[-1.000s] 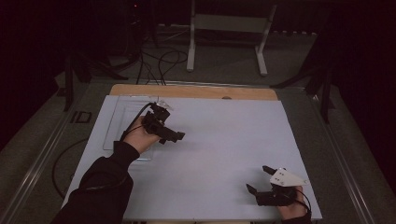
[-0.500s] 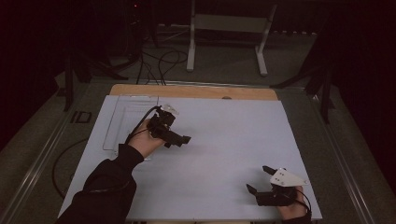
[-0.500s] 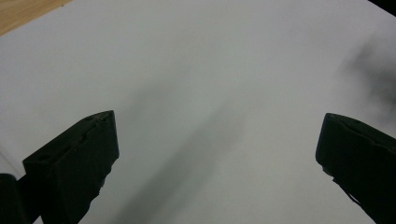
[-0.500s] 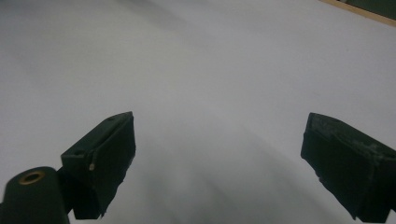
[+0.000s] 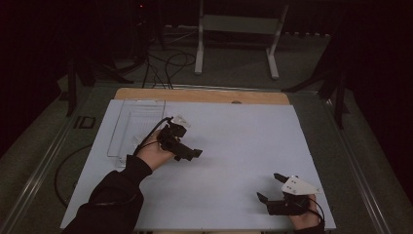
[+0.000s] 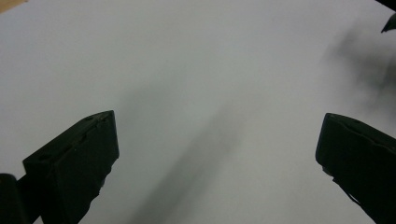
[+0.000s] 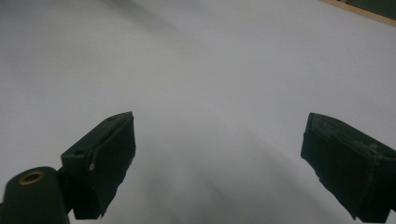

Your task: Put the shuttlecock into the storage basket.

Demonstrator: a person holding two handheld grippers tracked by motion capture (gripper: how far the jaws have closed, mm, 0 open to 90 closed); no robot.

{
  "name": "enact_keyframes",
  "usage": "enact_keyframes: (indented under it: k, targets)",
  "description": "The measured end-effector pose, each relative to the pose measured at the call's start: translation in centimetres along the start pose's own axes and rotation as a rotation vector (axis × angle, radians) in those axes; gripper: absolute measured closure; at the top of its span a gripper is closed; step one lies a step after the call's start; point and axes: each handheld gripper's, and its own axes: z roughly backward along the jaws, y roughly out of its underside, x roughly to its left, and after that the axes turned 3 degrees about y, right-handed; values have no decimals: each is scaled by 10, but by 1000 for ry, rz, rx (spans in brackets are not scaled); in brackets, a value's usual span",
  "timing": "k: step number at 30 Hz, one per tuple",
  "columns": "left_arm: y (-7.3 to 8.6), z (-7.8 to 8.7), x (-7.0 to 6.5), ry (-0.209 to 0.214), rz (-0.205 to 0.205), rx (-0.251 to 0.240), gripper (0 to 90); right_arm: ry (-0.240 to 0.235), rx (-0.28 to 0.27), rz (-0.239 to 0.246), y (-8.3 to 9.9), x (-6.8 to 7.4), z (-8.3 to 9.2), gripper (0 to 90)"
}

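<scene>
1. Two grippers are seen in the high view on one white sheet (image 5: 234, 146). The left gripper (image 5: 187, 152) is held just beside one clear tray (image 5: 127, 127), which lies at the sheet's left, probably for a reach; the right gripper (image 5: 272, 187) is parked near the front edge, well apart.
2. Two black jaws, spread wide with nothing between them, are shown in the left gripper view over bare sheet.
3. Two jaws, equally wide and empty, are shown in the right gripper view.
</scene>
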Motion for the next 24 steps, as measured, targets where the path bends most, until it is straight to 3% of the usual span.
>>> enact_keyframes:
  k: [20,24]
  targets:
    - [29,-6,-23,35,-67,10,5,-3,-1,4,0,0,0,102]
    - [37,-4,-24,41,-64,-2,10,-3,0,2,0,0,0,101]
